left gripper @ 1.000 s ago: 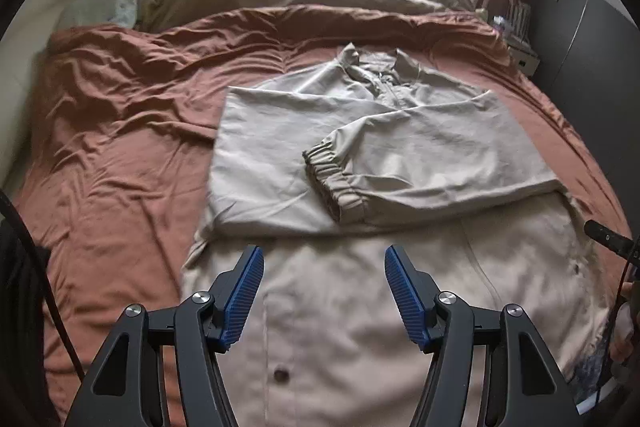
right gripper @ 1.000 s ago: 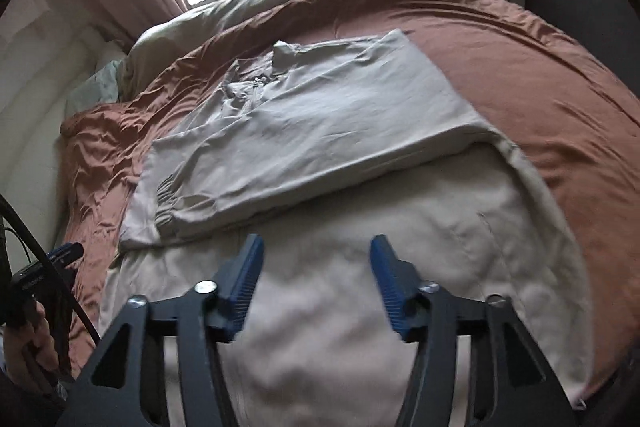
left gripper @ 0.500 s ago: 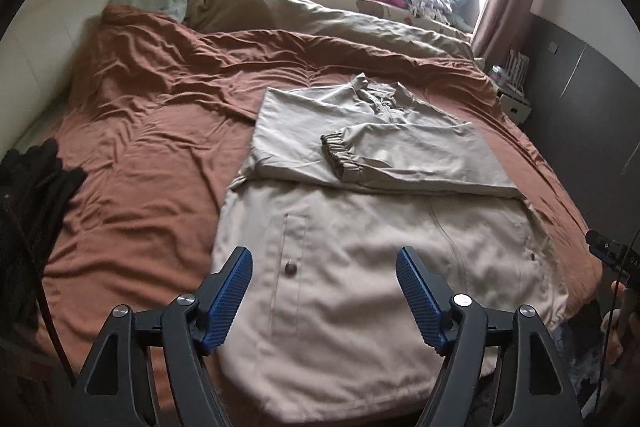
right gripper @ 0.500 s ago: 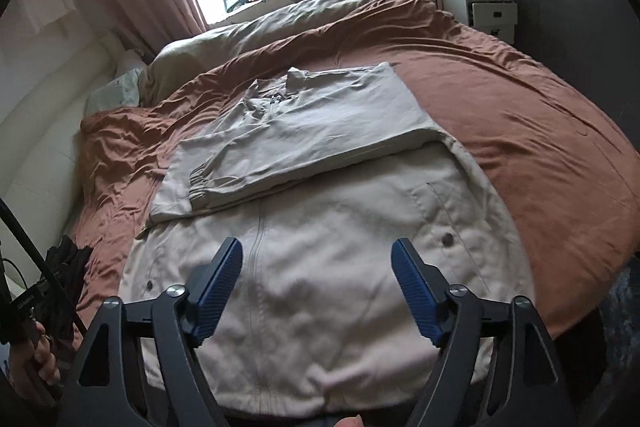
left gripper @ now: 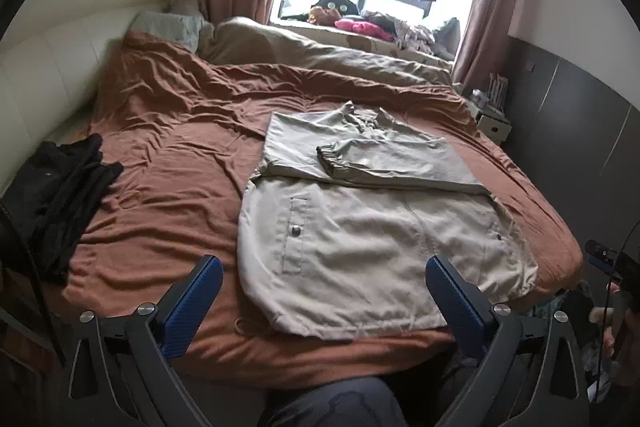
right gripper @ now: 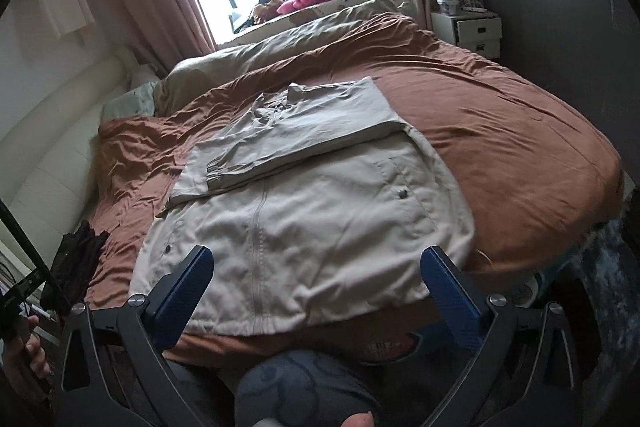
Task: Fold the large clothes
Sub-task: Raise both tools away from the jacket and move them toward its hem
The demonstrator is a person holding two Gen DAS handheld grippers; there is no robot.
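**Hem fold pending on the beige jacket**

The bed [left gripper: 168,155], covered in a rust-brown sheet, carries the beige jacket [left gripper: 360,239], which is laid flat near the foot edge with its collar toward the window. Both sleeves are seen folded across the chest, the elastic cuff [left gripper: 329,159] lying on top. The next step is judged to be a fold of the hem up toward the collar. It is best done by gripping the two hem corners together, lifting evenly, and laying the hem level with the shoulders so the sleeves are not dragged.

Beyond the jacket's collar a bunched olive duvet [left gripper: 320,55] is heaped, well clear of the fold. To the jacket's left a dark garment pile [left gripper: 60,195] lies apart at the bed edge.

The left tongs [left gripper: 324,291] and right tongs [right gripper: 316,283] are held released above the hem, grasping nothing.
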